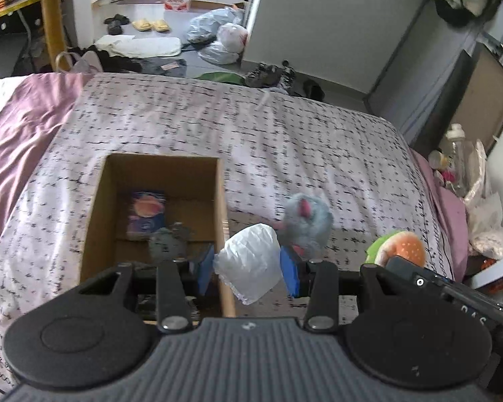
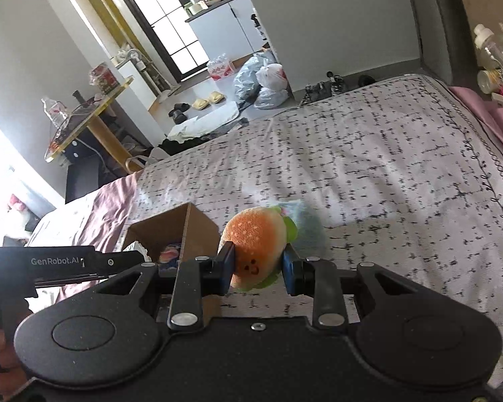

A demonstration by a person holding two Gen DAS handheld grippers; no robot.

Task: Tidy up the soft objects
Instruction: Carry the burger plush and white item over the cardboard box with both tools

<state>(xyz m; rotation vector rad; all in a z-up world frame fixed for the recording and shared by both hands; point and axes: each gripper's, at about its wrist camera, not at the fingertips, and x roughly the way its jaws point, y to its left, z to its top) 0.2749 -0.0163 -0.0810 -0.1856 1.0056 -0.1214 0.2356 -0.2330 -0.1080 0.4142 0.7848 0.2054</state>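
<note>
Our left tongs [image 1: 248,264] clamp a crinkled white packet [image 1: 251,261]; our right tongs [image 2: 259,266] squeeze a plush orange burger [image 2: 255,234] with green trim and a smiling face.

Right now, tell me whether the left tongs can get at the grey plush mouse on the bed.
Probably not yet: the left tongs are shut on a white crumpled bag. The grey plush mouse lies uncovered just beyond, beside the cardboard box.
</note>
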